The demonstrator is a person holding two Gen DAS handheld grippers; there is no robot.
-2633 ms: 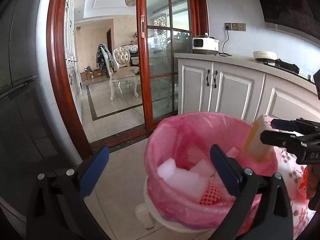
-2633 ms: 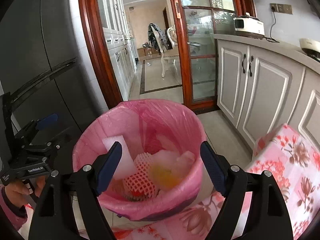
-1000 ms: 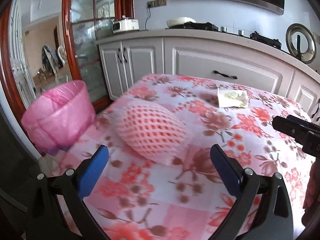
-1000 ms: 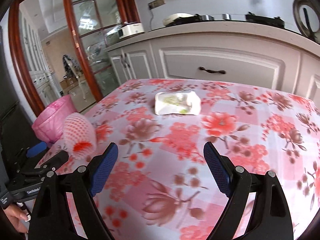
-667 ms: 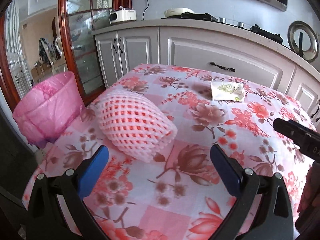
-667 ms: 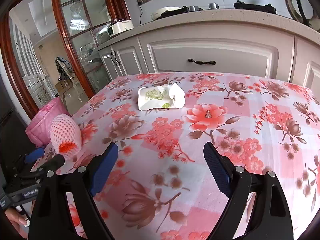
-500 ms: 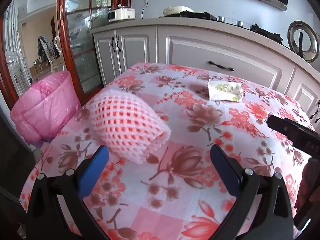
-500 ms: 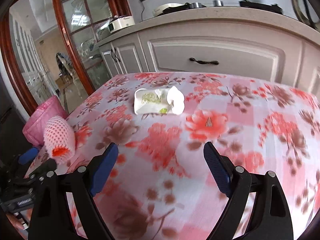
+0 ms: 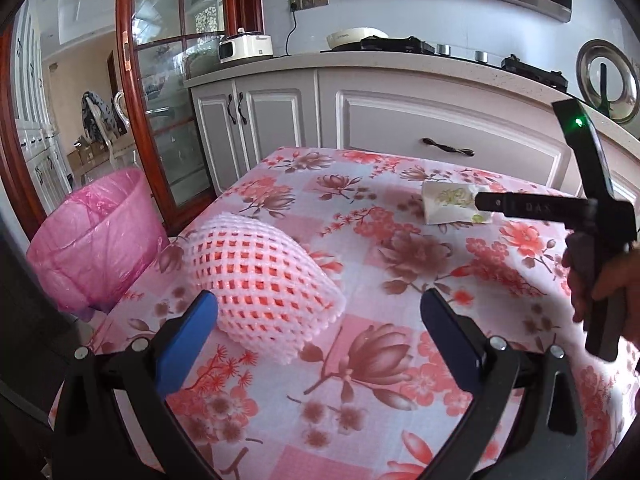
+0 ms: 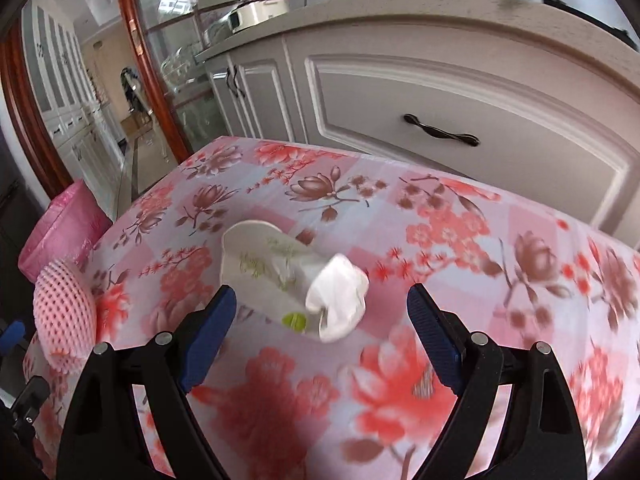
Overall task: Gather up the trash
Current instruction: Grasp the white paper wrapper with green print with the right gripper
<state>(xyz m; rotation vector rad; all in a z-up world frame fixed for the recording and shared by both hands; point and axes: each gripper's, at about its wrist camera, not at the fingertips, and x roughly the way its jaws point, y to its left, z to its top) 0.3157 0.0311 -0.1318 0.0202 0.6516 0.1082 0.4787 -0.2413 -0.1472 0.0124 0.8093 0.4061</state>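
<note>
- Since a second ago the right hand-held gripper (image 10: 322, 316) has closed in on the white wrapper (image 10: 288, 276), which now lies just ahead, between its wide-open, empty jaws; the left hand-held gripper (image 9: 318, 324) has barely shifted.
- Only the left view shows the right hand (image 9: 600, 284) gripping its handle — and the foam fruit net (image 9: 260, 276) just ahead of the left's open, empty jaws.
- Both point down at the desk (image 9: 400, 280); the pink-lined bin (image 9: 92, 240) stands off its left edge.

Bright daylight, strong fisheye bending at edges; right wrist view motion-blurred.
</note>
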